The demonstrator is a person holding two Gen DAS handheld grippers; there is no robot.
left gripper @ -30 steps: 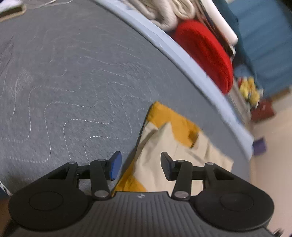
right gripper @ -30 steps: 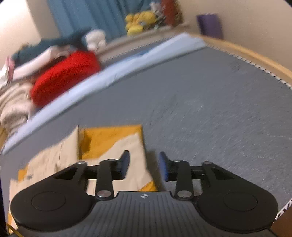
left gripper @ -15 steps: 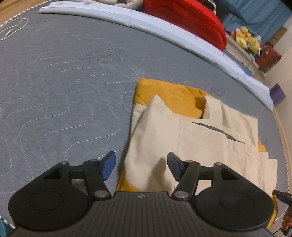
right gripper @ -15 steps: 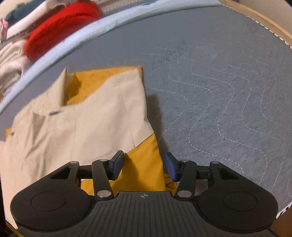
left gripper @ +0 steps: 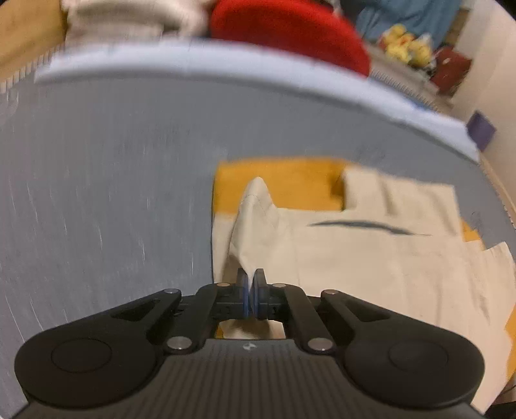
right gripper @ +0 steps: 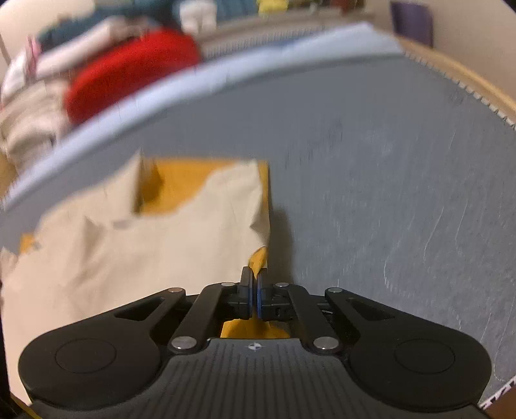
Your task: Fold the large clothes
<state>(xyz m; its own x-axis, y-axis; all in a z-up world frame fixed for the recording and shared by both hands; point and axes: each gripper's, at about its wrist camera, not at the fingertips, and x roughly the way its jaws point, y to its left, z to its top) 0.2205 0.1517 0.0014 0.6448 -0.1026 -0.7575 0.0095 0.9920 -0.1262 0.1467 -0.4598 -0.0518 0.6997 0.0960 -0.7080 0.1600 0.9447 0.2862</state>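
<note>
In the left wrist view, the left tool (left gripper: 251, 283) is pinching a raised fold of the cream and mustard-yellow cotton garment (left gripper: 371, 258), with its two blue pads pressed together on the cloth. The garment is lying flat on the grey quilted bed cover (left gripper: 113, 180) and is spreading forward and to the right of this tool, so the tool is holding it at its near left edge. A peak of cream cloth is rising from the pads toward the yellow part further away. The tool is pointing downward and forward at a slant. Behind the bed a red cushion (left gripper: 290, 29) is lying, blurred.

In the right wrist view, the right tool (right gripper: 253, 287) is closed on a small yellow corner of the same garment (right gripper: 145, 251), at its near right edge. Here the cloth is spreading forward and to the left, and bare bed cover (right gripper: 403, 193) is lying to the right. This tool is also pointing down at a slant.

I judge that both tools are holding the near edge, one at each end, so the coming move is probably carrying this edge forward over the far edge.
</note>
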